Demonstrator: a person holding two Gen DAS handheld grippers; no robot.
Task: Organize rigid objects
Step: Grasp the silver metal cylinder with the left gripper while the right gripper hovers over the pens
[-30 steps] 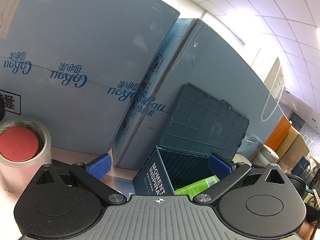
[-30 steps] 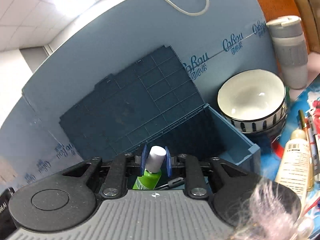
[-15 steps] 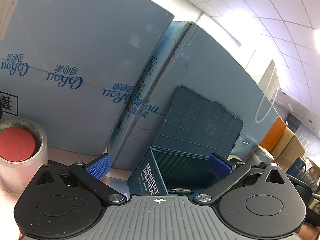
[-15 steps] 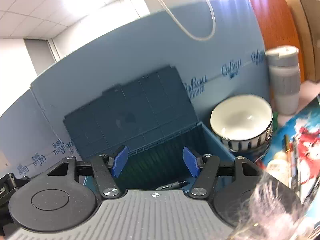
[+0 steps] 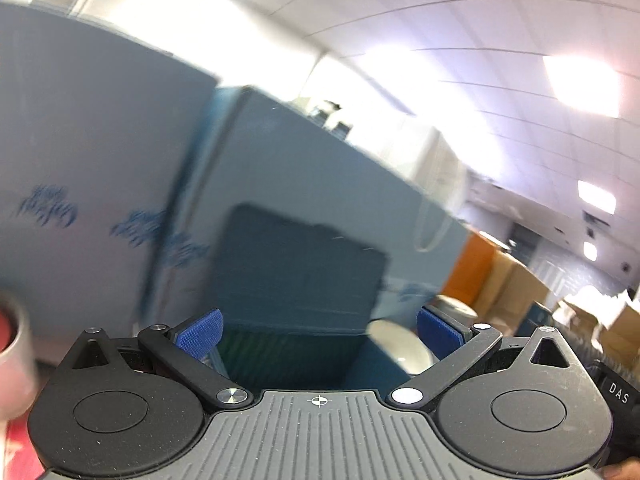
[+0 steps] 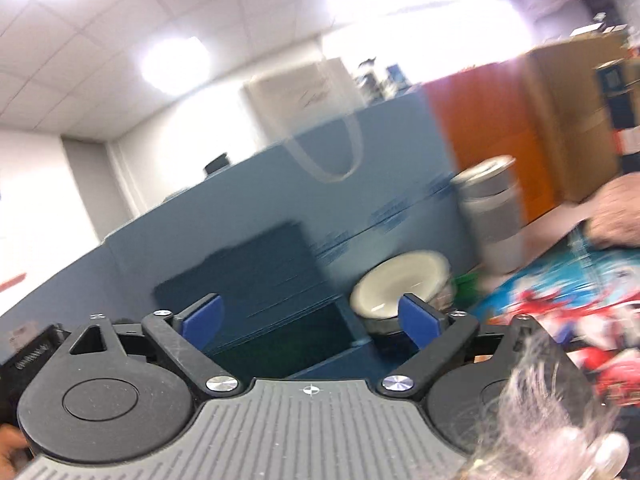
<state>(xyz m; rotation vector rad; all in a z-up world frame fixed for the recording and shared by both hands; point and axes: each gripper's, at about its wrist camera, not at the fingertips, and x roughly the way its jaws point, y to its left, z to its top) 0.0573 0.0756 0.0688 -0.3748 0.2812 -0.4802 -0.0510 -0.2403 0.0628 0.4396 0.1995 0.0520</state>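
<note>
A dark blue storage box (image 6: 336, 360) with its ribbed lid (image 6: 244, 276) raised stands in front of both grippers; in the left wrist view the same box (image 5: 372, 364) and lid (image 5: 300, 268) are blurred. My right gripper (image 6: 310, 316) is back from the box, its jaws opening wide with nothing between them. My left gripper (image 5: 318, 330) is open and empty, facing the box from a little distance. A white bowl (image 6: 400, 284) sits just right of the box. The box's contents are not visible.
Tall blue cartons (image 5: 88, 168) form a wall behind the box. A grey tumbler (image 6: 492, 216) stands right of the bowl, on a colourful printed mat (image 6: 560, 280). A person's hand (image 6: 616, 212) rests at the far right. A tape roll (image 5: 12, 344) sits at the left edge.
The right gripper let go of the green white-capped tube over the box, opened wide and drew back to the right. The left gripper pulled back and rose slightly; both views are now blurred.
</note>
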